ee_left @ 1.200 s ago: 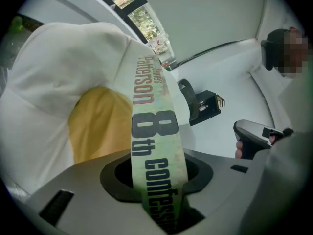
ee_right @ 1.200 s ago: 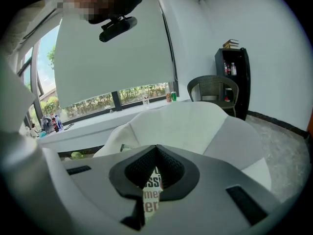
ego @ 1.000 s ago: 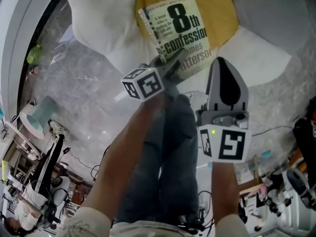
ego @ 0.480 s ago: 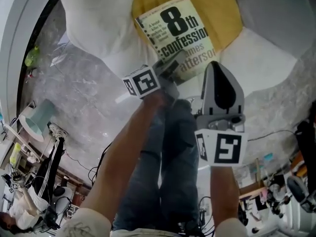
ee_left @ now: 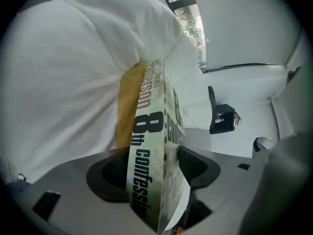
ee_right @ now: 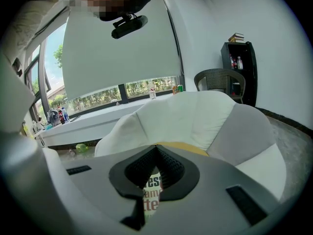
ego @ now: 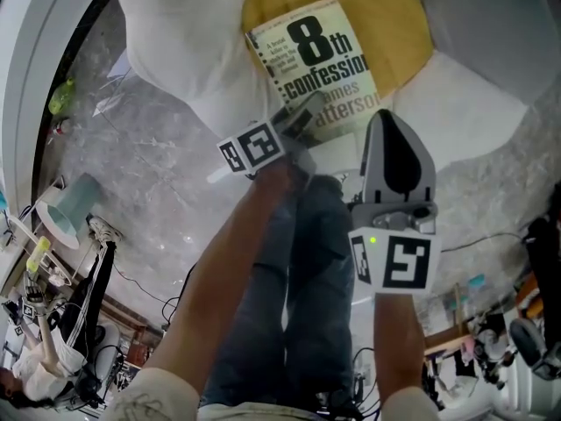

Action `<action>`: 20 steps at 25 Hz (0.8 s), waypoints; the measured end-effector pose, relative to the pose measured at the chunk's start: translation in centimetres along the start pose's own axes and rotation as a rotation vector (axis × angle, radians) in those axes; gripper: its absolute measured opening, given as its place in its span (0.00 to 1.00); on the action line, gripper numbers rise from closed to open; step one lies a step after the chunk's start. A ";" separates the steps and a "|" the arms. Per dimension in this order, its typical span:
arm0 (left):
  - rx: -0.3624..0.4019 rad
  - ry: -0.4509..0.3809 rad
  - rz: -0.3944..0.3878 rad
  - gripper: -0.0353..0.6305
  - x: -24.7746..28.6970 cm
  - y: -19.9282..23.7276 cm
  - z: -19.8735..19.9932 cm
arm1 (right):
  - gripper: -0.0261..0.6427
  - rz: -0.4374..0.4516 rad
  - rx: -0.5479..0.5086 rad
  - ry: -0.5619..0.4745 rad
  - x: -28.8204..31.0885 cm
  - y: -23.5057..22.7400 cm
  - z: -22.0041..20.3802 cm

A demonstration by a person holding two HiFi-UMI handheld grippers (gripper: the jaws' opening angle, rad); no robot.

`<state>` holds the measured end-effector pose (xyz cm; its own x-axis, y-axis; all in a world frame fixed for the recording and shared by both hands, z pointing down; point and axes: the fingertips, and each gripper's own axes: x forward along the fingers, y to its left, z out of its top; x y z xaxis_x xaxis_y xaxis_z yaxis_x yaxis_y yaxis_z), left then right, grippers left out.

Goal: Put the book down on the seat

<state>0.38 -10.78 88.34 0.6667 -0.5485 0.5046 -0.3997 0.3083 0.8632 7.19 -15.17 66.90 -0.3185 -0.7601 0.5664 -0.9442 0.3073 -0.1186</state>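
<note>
Now left claw (ee_left: 155, 166) just opened wide, book (ego: 320, 64) between jaws.

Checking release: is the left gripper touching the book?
Cannot tell. Left gripper view: the book stands between the left gripper's jaws, which have just been opening; one pad seems against its cover, unclear.

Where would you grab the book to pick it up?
By its near bottom edge, coming in from the person's side. The book lies cover up on the yellow seat, and that thin edge points this way. The left gripper, whose jaws have just been opening, straddles it there.
</note>
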 end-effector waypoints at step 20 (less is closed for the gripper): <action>-0.045 -0.032 0.089 0.52 -5.4 -2.5 0.4 | 0.04 0.019 -0.014 -0.034 -1.7 0.8 4.8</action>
<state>-2.47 -8.91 83.42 0.6086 -0.5419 0.5796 -0.4277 0.3912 0.8148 6.58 -16.35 61.96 -0.3391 -0.7730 0.5362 -0.9368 0.3293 -0.1177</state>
